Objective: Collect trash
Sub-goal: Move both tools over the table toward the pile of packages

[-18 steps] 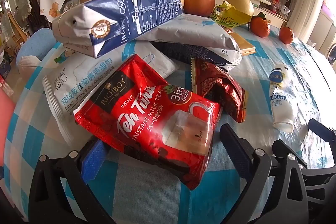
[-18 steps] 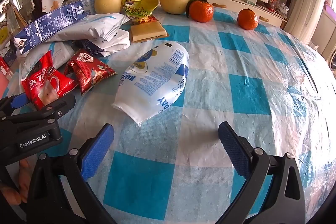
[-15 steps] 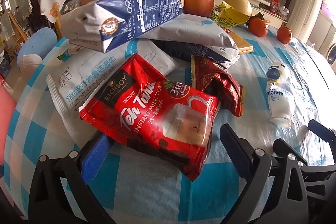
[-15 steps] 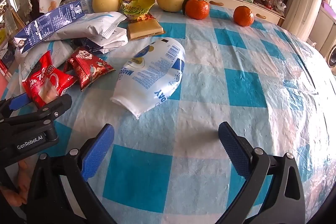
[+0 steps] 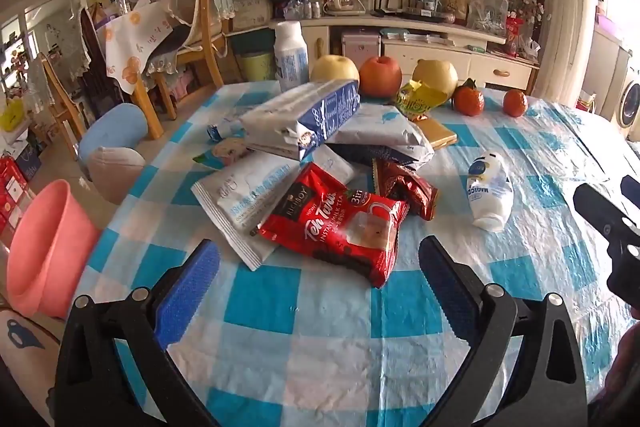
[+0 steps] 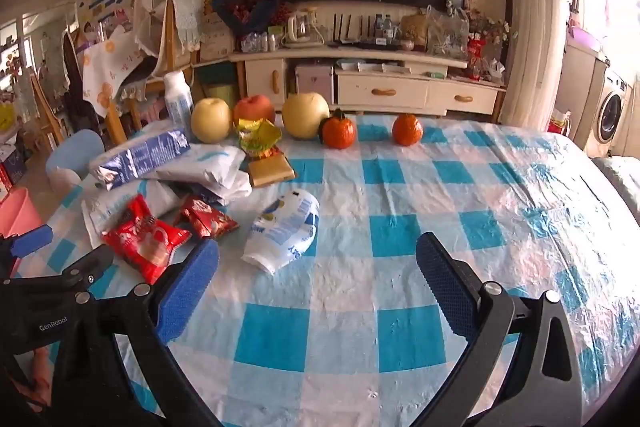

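A pile of wrappers lies on the blue-checked table (image 5: 328, 311). A red Teh Tarik packet (image 5: 340, 227) is nearest my left gripper (image 5: 320, 287), which is open and empty just short of it. A dark red wrapper (image 5: 404, 187), white pouches (image 5: 248, 199) and a blue-white bag (image 5: 304, 115) lie behind. A squashed white Magic Day pouch (image 6: 286, 231) lies ahead and left of my right gripper (image 6: 316, 285), which is open and empty. A yellow wrapper (image 6: 258, 137) and a gold packet (image 6: 272, 171) lie farther back.
A pink bin (image 5: 44, 251) stands off the table's left edge. Apples, pears and oranges (image 6: 338, 131) line the far side with a white bottle (image 5: 291, 57). Chairs (image 5: 192, 39) stand at the left. The right gripper shows at the left view's right edge (image 5: 616, 227).
Both grippers have pulled back and up from the table. The wrappers now look smaller and farther away. Nothing on the table has moved.
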The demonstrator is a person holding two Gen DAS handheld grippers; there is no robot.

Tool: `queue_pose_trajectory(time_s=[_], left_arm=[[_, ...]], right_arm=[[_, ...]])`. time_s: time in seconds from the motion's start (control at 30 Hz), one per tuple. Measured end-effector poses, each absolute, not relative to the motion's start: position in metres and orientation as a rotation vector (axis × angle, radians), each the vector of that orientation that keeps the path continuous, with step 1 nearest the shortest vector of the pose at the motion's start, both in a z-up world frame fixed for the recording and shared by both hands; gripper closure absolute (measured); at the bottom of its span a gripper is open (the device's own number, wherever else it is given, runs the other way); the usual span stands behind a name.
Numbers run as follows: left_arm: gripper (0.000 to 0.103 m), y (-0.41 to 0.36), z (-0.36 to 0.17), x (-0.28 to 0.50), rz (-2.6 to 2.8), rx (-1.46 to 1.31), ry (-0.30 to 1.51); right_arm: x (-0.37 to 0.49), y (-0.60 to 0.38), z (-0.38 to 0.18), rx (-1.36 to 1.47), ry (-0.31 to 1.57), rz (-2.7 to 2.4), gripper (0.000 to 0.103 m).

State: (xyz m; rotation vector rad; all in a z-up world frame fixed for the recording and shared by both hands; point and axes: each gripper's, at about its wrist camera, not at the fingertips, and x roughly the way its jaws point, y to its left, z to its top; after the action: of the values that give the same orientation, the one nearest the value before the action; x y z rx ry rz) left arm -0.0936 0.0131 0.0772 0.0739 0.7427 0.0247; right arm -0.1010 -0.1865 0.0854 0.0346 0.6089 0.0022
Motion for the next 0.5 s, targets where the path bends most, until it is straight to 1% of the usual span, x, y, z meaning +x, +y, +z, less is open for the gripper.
queue_pose_trajectory(time_s=[0.23,0.5], left_arm=[[0.005,0.034,0.115,-0.140,0.024,0.091,0.643],[0.005,0.056,0.143,-0.186,0.016,0.073,0.575]], right_arm=[[-0.151,-0.169,0.114,0.013,0.492,0.003,0.003],[-0.200,-0.169,0.121,0.062,0.436,0.002,0.003]])
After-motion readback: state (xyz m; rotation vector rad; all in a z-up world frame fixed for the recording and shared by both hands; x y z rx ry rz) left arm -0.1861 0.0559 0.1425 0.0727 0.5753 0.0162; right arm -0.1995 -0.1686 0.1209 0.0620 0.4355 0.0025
